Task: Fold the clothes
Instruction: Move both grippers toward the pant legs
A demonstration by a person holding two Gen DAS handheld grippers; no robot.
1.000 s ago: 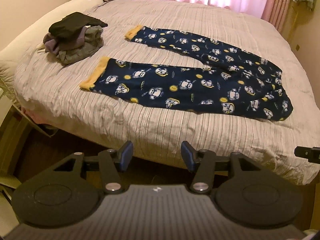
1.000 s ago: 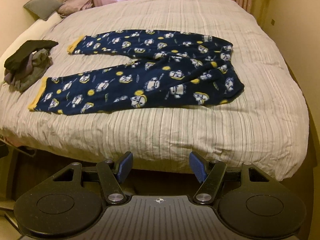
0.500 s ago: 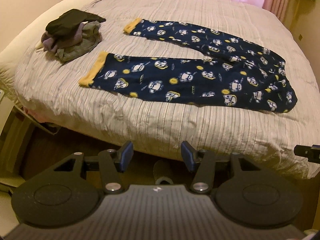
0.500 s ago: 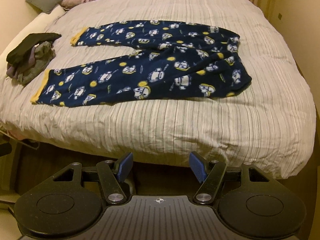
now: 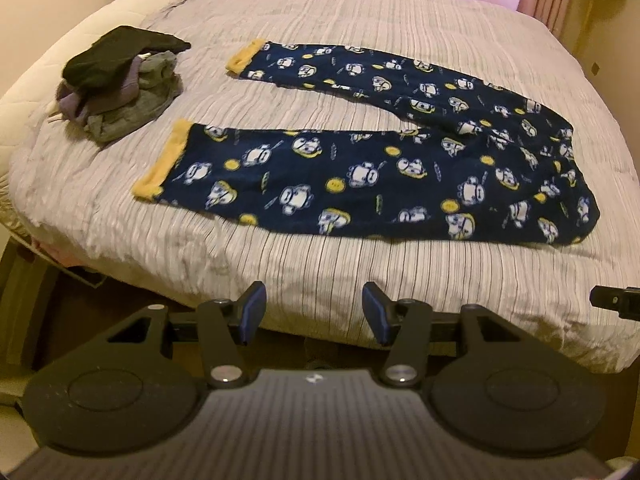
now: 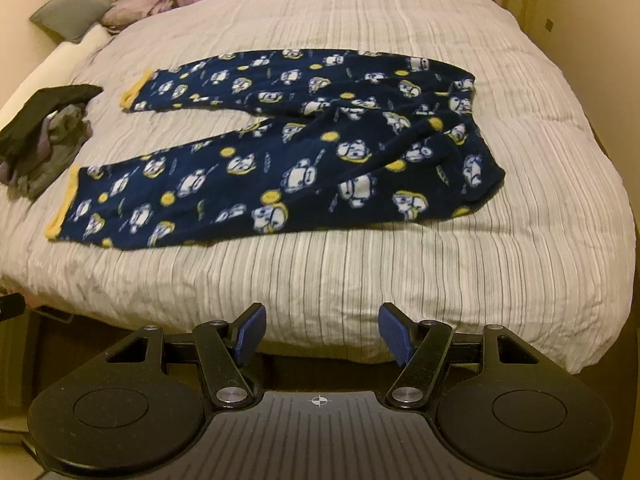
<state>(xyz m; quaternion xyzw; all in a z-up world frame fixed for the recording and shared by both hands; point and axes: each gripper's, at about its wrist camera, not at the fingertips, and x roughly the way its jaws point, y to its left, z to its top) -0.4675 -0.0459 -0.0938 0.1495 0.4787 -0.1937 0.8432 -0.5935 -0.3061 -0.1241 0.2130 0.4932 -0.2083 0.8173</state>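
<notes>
pajama pants (image 5: 400, 168) on bed (image 5: 360, 12) | clothes pile (image 5: 120, 84) left of them

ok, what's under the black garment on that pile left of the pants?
Under the black garment a purple piece and grey clothes show at the edges, all on the striped bedspread. How many items, or what they are, is covered.

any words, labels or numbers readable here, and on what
No readable text in either view.
Pajama pants: cartoon figures and yellow dots only, no letters.
Left gripper: a small white mark on its body, too small to read.
Right gripper: a crosshair symbol on its body, no words.
Clothes pile: no label visible.
</notes>
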